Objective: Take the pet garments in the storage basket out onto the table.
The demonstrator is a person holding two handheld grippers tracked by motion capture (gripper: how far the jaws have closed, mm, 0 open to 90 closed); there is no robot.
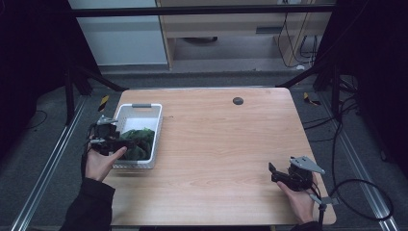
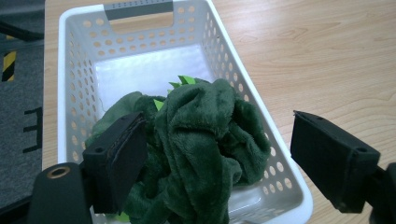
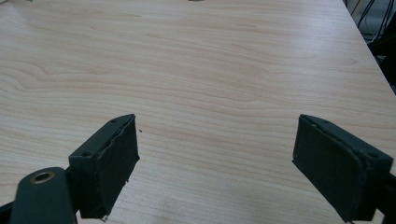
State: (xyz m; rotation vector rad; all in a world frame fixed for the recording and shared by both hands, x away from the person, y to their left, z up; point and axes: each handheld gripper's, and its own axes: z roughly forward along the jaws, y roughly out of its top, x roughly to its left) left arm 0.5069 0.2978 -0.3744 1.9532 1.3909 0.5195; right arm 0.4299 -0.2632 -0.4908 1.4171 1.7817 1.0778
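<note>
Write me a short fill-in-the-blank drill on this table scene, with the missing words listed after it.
1. The dark green plush cloth lies bunched inside the white ____.
2. The left gripper hangs over that cloth with its jaws ____.
3. The right gripper is held above bare ____ tabletop, with nothing between its jaws.
4. In the high view, the basket sits near the table's ____ edge.

Missing words: basket; open; wooden; left

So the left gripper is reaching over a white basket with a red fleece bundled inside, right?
Not quite: the fleece is dark green, not red, as the left gripper view shows. The rest holds: the left gripper is open over the white basket, with the fleece bundled inside.
</note>
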